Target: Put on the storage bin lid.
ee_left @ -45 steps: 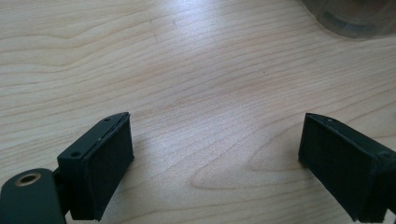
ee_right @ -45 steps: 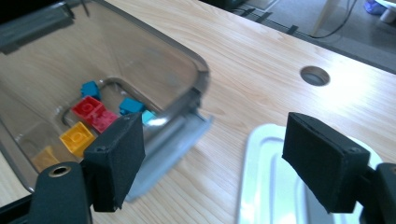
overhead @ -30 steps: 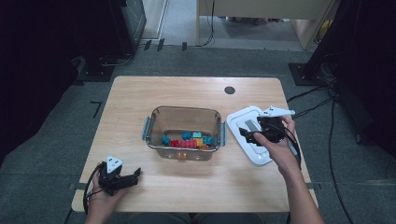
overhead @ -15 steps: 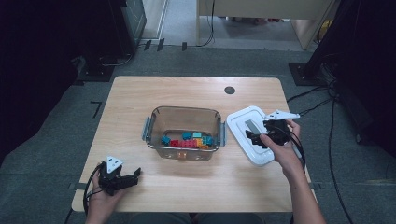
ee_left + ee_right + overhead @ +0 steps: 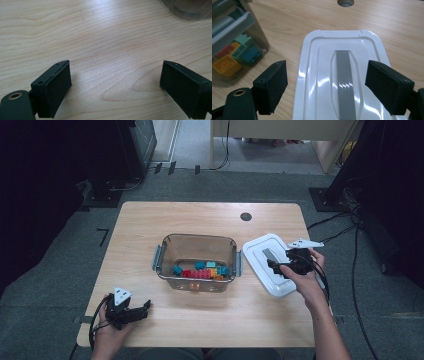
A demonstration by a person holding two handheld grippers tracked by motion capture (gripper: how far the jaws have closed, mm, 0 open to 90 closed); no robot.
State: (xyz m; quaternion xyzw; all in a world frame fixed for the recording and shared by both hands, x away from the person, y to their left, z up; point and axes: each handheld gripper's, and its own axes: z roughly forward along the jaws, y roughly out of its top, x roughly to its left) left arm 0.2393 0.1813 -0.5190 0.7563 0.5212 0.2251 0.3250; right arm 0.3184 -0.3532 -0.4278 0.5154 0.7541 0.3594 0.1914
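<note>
1. The white lid is seen lying flat on the wooden bench, just to the right of the clear plastic box and apart from it; the box is thus left open at the top.
2. The right claw is held low over the lid, its jaws spread wide apart with nothing between them. In the right gripper view the jaws stand to either side of the lid's grey handle strip, which suggests that the strip is being lined up for a grip.
3. The lid is judged to be the thing in hand: it would most likely be lifted by that raised strip, since the broad, glossy shell offers no other purchase for two narrow jaws.
4. The left claw is rested near the front left corner of the bench, well apart from the box; its jaws are likewise open and empty, with bare wood between them in the left gripper view. It is probably parked there to keep out of the way.
5. Inside the box a small heap of toy building bricks is held, in red, teal, green, yellow and orange, gathered toward the near wall. Grey latch handles are seen on the box's short sides.
</note>
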